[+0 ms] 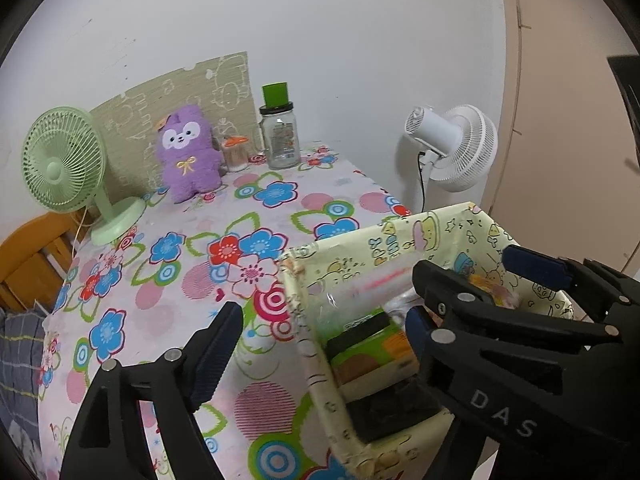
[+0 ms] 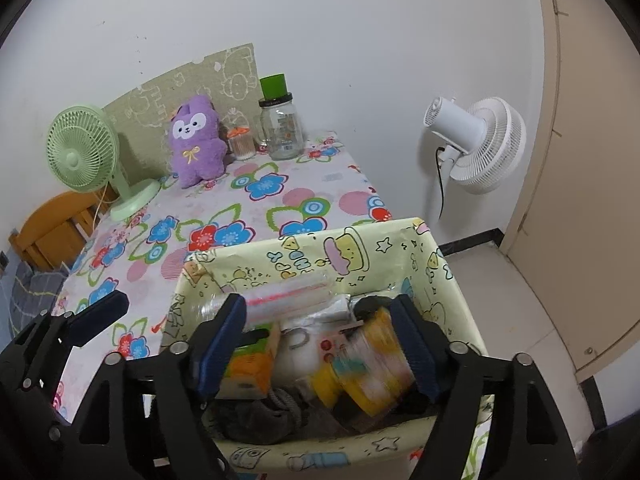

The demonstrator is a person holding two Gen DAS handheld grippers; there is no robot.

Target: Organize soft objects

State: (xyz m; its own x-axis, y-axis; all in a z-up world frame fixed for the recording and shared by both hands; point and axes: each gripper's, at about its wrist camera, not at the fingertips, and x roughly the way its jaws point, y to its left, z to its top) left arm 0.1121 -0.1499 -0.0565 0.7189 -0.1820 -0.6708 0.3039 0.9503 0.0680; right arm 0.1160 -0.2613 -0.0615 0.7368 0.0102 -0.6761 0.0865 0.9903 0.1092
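**Operator A:** 2 hand-held grippers report. State each.

**Operator B:** Left hand-held gripper (image 1: 324, 344): jaws wide apart, nothing held. Its left finger stands over the floral bench (image 1: 240, 216); its right finger is over the inside of the yellow cartoon-print box (image 2: 304, 252). Right hand-held gripper (image 2: 320, 344): jaws wide apart, over the box interior. A yellow packet (image 2: 368, 364) lies between its fingers, blurred; judged released, since no pad is seen pressing on it.

**Operator A:** Location of remaining soft item?

**Operator B:** 1 purple plush toy (image 1: 190, 152) sits upright at the far end of the bench, against the wall panel, between the green desk fan (image 1: 64, 160) and the glass jar (image 1: 280, 136). It is well apart from both hand-held grippers.

**Operator A:** Governing relation for the next move?

**Operator B:** Plush lies ahead and to the left of both units. Its long axis is vertical. The left hand-held gripper is judged the nearer, as it is on the plush side of the box. A forward reach across the bench is likely required, with the jaws closing across the torso.
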